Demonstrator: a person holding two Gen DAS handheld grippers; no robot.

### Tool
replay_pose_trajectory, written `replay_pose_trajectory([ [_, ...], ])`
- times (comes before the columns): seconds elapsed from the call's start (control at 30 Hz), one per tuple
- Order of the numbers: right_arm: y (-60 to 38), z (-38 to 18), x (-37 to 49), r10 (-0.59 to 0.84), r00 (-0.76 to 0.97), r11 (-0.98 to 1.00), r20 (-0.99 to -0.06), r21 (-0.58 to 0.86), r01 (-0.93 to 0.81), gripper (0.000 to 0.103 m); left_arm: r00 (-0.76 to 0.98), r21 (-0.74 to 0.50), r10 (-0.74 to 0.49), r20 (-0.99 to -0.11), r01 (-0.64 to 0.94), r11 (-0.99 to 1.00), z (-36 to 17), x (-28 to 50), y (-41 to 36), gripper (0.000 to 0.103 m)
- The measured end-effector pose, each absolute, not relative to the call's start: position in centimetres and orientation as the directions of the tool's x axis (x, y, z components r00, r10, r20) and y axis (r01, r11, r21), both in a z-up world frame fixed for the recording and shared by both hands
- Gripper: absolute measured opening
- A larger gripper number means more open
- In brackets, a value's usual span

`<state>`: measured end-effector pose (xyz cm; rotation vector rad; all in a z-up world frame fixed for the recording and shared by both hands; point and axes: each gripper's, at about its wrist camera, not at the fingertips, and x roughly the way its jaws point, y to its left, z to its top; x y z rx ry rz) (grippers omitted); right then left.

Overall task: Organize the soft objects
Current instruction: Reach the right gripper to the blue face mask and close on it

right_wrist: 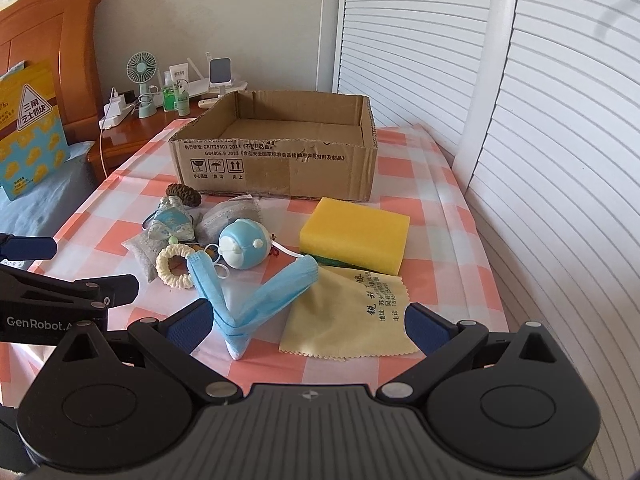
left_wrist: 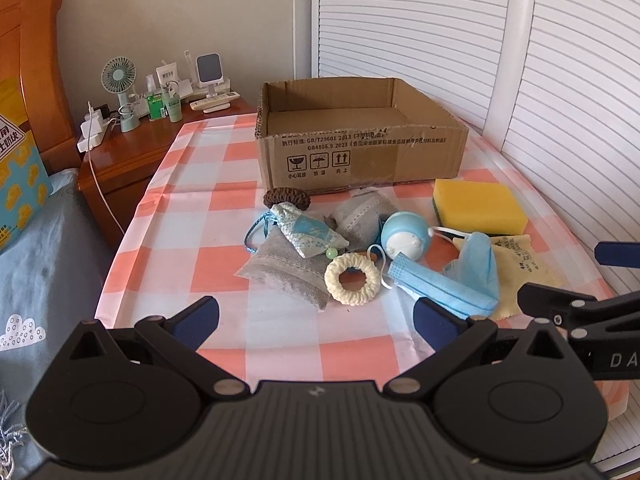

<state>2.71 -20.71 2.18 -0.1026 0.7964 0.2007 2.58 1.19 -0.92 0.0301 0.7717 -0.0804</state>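
My left gripper (left_wrist: 316, 320) and right gripper (right_wrist: 308, 326) both gape wide, holding nothing; face mask (right_wrist: 256, 300) lies just ahead; cardboard box (right_wrist: 280, 168) beyond, bare checked cloth (right_wrist: 440, 208) at right edge.

Your soft things lie loose on the checked cloth before the open box (right_wrist: 280, 160). A yellow sponge (right_wrist: 354, 240) sits flat just right of a blue round toy (right_wrist: 244, 250). The blue mask (right_wrist: 248, 304) is folded into a V, overlapping the yellow cloth (right_wrist: 352, 320). A cream ring (left_wrist: 352, 278) touches grey sachets (left_wrist: 288, 268); a brown scrunchie (left_wrist: 286, 199) lies by the box.
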Motion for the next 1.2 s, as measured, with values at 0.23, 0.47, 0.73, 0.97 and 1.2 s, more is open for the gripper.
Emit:
replay_pose_trajectory([
  [0.23, -20.5, 0.9, 3.2, 0.192, 0.658, 0.961, -0.729, 0.002, -0.277, 0.103, 0.706, -0.007, -0.060, -0.706, 0.078, 0.997, -1.9, 3.0, 2.3, 0.102],
  [0.47, -19.5, 0.1, 3.5, 0.251, 0.633, 0.936, -0.733, 0.017, -0.351, 0.103, 0.696, 0.005, -0.037, -0.717, 0.058, 0.998, -3.2, 3.4, 3.4, 0.102],
  [0.73, -17.8, -1.2, 4.5, 0.281, 0.608, 0.920, -0.743, 0.028, -0.392, 0.103, 0.683, -0.004, -0.026, -0.730, 0.033, 0.999, -4.4, 3.7, 5.0, 0.102],
  [0.97, -16.5, -2.0, 5.3, 0.281, 0.612, 0.909, -0.739, 0.001, -0.416, 0.101, 0.685, -0.070, -0.057, -0.727, 0.009, 0.997, -5.2, 4.0, 6.7, 0.102],
  [1.2, -16.2, -2.7, 6.0, 0.277, 0.603, 0.908, -0.748, 0.000, -0.418, 0.090, 0.690, -0.038, -0.033, -0.723, 0.008, 0.999, -5.5, 4.2, 6.7, 0.102],
])
